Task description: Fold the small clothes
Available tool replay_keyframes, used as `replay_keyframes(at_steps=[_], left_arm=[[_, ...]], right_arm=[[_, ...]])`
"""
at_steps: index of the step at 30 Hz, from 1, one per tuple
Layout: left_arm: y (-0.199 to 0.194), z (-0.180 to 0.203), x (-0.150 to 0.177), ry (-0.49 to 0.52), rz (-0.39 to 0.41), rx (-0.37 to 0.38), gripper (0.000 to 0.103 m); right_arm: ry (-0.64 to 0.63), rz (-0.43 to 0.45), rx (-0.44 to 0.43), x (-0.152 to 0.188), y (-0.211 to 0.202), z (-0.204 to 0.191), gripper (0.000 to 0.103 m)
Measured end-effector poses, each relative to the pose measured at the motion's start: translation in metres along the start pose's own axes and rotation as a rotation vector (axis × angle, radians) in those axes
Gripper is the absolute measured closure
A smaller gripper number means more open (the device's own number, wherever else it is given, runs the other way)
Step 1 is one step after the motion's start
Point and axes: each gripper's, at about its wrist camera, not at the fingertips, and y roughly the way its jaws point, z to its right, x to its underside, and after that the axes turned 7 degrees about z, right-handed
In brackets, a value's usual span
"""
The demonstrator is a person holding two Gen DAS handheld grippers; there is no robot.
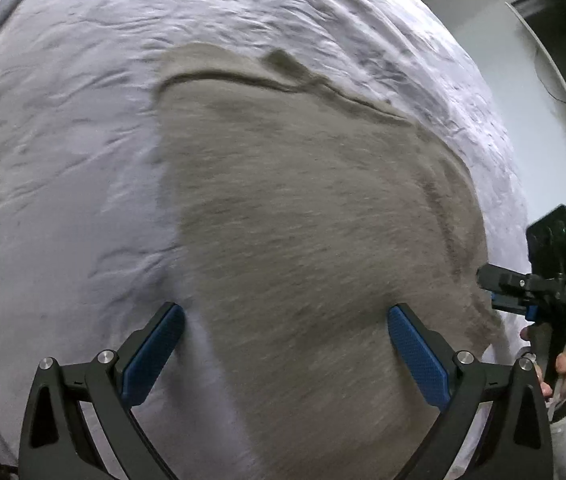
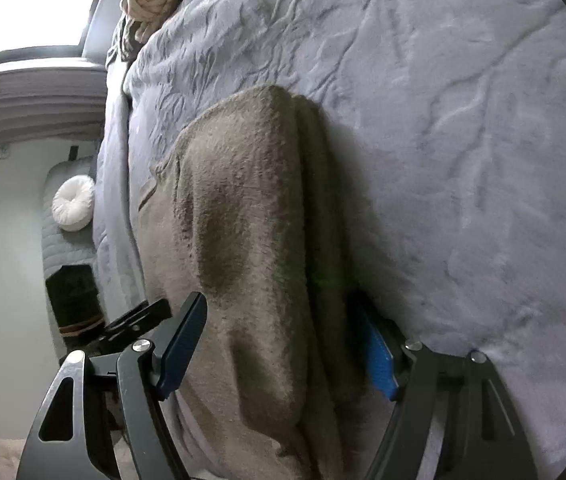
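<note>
Left wrist view: the left hand-held gripper (image 1: 285,354) is hovering released, jaws wide, over a taupe fleecy garment (image 1: 303,208) lying on the pale grey quilted bed (image 1: 63,140). Right wrist view: the right hand-held gripper (image 2: 283,348) is standing released, its blue pads (image 2: 381,358) straddling a raised fold of the garment (image 2: 251,216).

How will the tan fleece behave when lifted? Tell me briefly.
The tan fleece will likely flop: it lies in soft rumpled folds on the bedspread. Probably light, and its fuzzy pile looks grippy rather than slippery. A pinch may lift only one layer, since its edges look doubled over.
</note>
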Motion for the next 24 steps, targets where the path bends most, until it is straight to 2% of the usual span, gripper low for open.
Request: replay_keyframes(at_steps=[4, 7, 11, 13, 15, 17, 18, 20, 24], left_arm=[[0.011, 0.012, -0.005, -0.003, 0.004, 0.017, 0.0], [0.015, 0.017, -0.006, -0.008, 0.011, -0.002, 0.0], [0.022, 0.02, -0.009, -0.01, 0.005, -0.005, 0.0], [0.025, 0.026, -0.013, -0.012, 0.007, -0.007, 0.002], [0.018, 0.026, -0.011, -0.011, 0.027, -0.012, 0.013], [0.012, 0.029, -0.01, -0.007, 0.045, -0.01, 0.031], [0.006, 0.031, -0.01, 0.002, 0.057, -0.009, 0.036], [-0.001, 0.031, -0.009, 0.01, 0.066, 0.002, 0.051], [-0.02, 0.028, -0.008, -0.007, 0.073, 0.064, 0.056]], right_arm=[[-0.048, -0.044, -0.038, -0.005, 0.016, -0.014, 0.025], [-0.086, -0.079, -0.045, -0.008, 0.035, -0.021, 0.024], [-0.07, -0.07, -0.039, -0.008, 0.043, -0.025, 0.024], [-0.063, -0.058, -0.014, -0.007, 0.042, -0.027, 0.029], [-0.083, -0.06, 0.044, -0.005, 0.042, -0.032, 0.051], [-0.101, -0.058, 0.04, 0.0, 0.042, -0.039, 0.06], [-0.116, -0.058, 0.041, 0.001, 0.041, -0.043, 0.064], [-0.11, -0.054, 0.013, 0.004, 0.036, -0.05, 0.067], [-0.071, -0.047, -0.093, 0.011, 0.028, -0.065, 0.069]])
